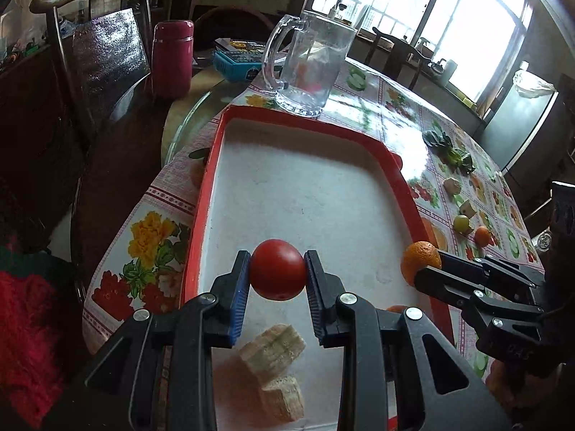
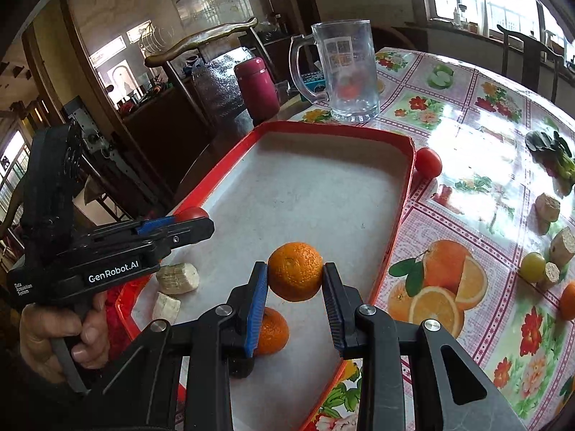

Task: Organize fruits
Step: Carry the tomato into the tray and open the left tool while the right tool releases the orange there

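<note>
Left gripper (image 1: 277, 269) clamps a round red tomato (image 1: 277, 269), right gripper (image 2: 295, 272) a dimpled orange tangerine (image 2: 295, 271), both above the red-rimmed white tray (image 2: 402, 222) for sorting

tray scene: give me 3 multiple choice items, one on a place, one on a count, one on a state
1. Where does the glass mug stand?
A. in the tray
B. on the tablecloth beyond the tray
C. on the chair

2. How many pale chunks lie in the tray?
A. none
B. two
C. five

3. What does the left gripper hold?
A. nothing
B. a mug
C. a red tomato

Answers: B, the mug sits past the tray's far rim; B, two chunks lie near the left gripper; C, both pads press the tomato.
</note>
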Tool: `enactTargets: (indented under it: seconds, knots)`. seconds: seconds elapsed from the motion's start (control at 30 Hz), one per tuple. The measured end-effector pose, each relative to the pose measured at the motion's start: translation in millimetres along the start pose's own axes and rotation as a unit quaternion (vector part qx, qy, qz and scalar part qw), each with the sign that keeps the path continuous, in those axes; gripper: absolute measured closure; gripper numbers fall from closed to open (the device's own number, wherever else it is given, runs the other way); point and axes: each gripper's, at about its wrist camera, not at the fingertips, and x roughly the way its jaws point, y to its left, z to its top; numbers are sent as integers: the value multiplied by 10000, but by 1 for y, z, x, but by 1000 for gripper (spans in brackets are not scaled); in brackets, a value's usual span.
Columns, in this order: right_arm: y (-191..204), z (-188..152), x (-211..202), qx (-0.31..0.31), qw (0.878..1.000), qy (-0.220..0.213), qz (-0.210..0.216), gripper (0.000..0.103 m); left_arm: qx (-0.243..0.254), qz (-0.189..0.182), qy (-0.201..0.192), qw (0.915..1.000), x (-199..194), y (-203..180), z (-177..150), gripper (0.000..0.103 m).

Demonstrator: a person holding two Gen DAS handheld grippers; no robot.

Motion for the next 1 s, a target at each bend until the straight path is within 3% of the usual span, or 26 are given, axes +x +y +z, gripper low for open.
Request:
enactTargets:
  seconds: [0.43, 0.63, 0.83, 1.0]
  knots:
    - [-2, -5, 21, -3, 9995, 310, -18, 68, 113, 229, 266, 9993, 18, -3, -6, 74]
    - [-4, -8, -1, 68, 9999, 87, 51, 64, -38, 211, 200, 9996, 8, 1, -6, 66]
    - [-9, -16, -29, 165, 9997, -110, 111, 61, -56, 214, 85, 9997, -5, -6, -6, 65]
    - [-16, -29, -50, 300, 9991, -251, 143, 57, -27, 231, -2, 9997, -16, -15, -9, 54]
